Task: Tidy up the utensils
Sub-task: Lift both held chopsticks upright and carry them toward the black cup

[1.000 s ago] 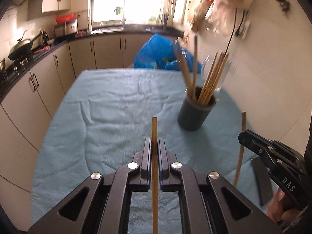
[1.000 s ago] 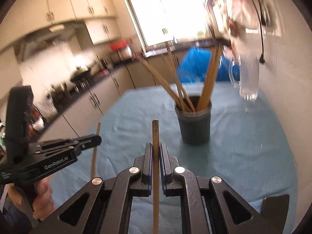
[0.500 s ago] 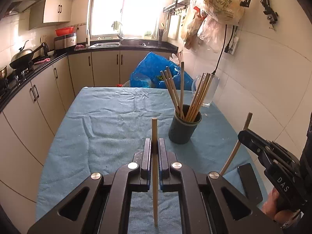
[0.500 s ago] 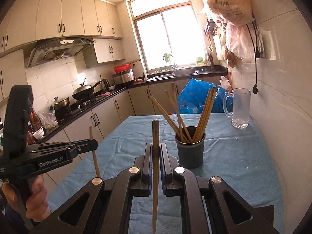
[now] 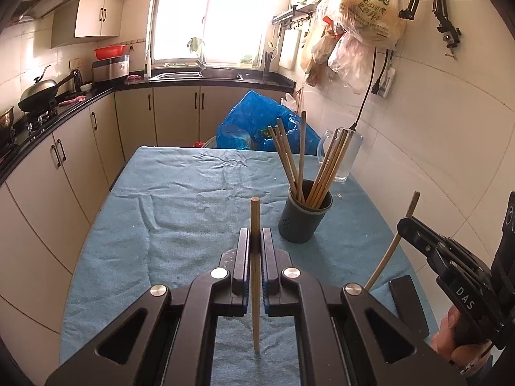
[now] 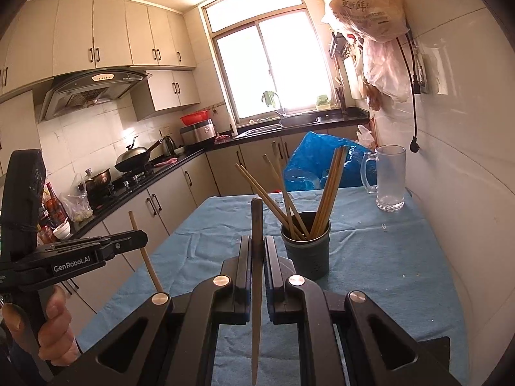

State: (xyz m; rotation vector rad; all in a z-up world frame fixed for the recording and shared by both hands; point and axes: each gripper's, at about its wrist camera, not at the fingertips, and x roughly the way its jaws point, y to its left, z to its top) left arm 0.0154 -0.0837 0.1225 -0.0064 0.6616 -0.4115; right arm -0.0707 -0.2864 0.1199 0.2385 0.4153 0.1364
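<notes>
A blue cloth [image 5: 193, 212] is covering the table. On it, at 1 o'clock from the left gripper [image 5: 256, 241], a dark holder [image 5: 304, 222] is standing upright, bristling with chopsticks [image 5: 325, 167]; a glass mug [image 6: 389, 177] is sitting beyond. Each gripper is clamping 1 chopstick: the left chopstick [image 5: 255, 276] upright, and the right gripper [image 6: 257, 251] pinching the right chopstick [image 6: 256, 289].

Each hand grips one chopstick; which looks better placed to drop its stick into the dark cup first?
Probably the right tool: in its view the cup stands close, just beside its chopstick. From the left tool it looks farther off.
</notes>
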